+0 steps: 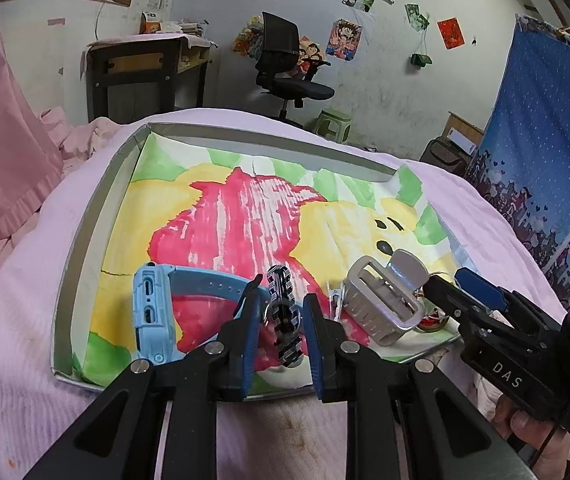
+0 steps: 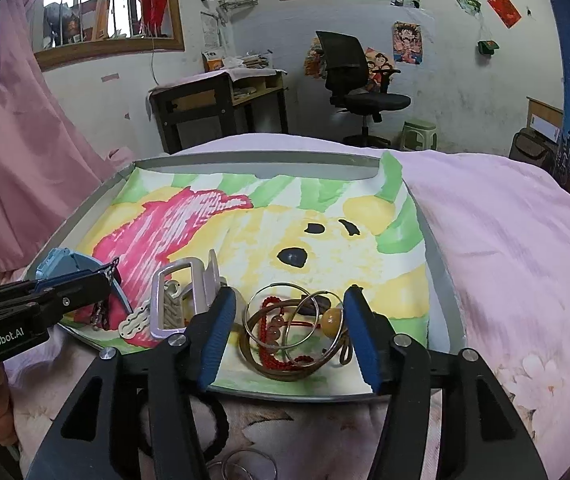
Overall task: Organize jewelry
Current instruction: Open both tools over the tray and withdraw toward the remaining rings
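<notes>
left gripper clenched on black-and-white hair clip, long axis along fingers | right gripper released, straddling bangles at tray near edge, nearer arm

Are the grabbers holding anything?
The left hand-held gripper seems to pinch the black-and-white hair clip by its middle; the right hand-held gripper holds nothing.

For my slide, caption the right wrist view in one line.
Right gripper open around a tangle of bangles and red beads on the painted tray, silver hair claw alongside.
</notes>
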Motion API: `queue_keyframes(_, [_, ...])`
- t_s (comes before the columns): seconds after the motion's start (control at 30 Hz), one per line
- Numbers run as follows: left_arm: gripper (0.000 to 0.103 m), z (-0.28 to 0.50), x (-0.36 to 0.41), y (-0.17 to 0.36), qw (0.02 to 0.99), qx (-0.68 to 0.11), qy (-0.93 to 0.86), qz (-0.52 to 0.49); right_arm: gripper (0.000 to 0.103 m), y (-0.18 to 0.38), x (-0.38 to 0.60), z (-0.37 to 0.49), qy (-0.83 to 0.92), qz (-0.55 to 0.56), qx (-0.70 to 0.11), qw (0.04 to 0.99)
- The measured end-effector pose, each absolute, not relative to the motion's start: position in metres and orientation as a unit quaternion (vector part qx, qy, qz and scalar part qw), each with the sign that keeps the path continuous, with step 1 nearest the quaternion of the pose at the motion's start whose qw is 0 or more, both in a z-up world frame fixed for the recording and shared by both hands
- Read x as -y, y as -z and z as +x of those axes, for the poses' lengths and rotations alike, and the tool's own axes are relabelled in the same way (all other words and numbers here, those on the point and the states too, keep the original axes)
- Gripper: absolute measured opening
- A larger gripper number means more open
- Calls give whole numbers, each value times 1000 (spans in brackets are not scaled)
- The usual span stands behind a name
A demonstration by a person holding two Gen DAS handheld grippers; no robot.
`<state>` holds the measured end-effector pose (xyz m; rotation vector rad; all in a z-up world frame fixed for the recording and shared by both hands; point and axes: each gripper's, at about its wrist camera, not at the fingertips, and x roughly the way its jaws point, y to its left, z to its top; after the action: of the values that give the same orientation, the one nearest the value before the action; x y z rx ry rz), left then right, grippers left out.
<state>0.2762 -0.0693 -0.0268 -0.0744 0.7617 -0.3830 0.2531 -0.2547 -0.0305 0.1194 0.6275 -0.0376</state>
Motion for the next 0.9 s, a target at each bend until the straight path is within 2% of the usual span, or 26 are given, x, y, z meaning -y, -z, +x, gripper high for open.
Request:
queue_keyframes(0.07, [27, 271, 68, 24, 912, -362, 188, -39, 51, 28, 256, 249, 20, 63, -302, 951])
queue_keyframes(0.13, [38, 266, 65, 18, 917, -349, 188, -40, 53, 23, 258, 243, 22, 65, -290, 954])
queue_keyframes(0.2, [58, 257, 61, 11, 927, -325, 182, -42, 60, 18, 258, 236, 24, 65, -276, 959])
queue_keyframes(0.33, [67, 239, 52, -5, 941, -285, 179, -45, 69, 5, 259, 217, 27, 64, -243, 968])
queue_keyframes(0.4, [77, 233, 50, -11, 946, -271, 174, -45, 78, -1, 258, 205, 29, 64, -224, 972])
queue_keyframes(0.5, [82, 222, 45, -17, 951, -255, 169, -45, 90, -10, 259, 189, 33, 66, -199, 977])
queue_keyframes(0.57, [90, 215, 42, -18, 953, -252, 161, -44, 91, -15, 259, 178, 33, 67, -182, 980])
queue_keyframes(0.63, [92, 206, 38, -20, 956, -245, 154, -45, 93, -19, 259, 170, 32, 66, -172, 982])
queue_keyframes(0.7, [96, 198, 33, -21, 957, -243, 150, -47, 101, -22, 258, 160, 32, 63, -161, 984])
queue_keyframes(0.9, [99, 175, 25, -22, 962, -231, 137, -47, 102, -27, 254, 131, 28, 55, -136, 989])
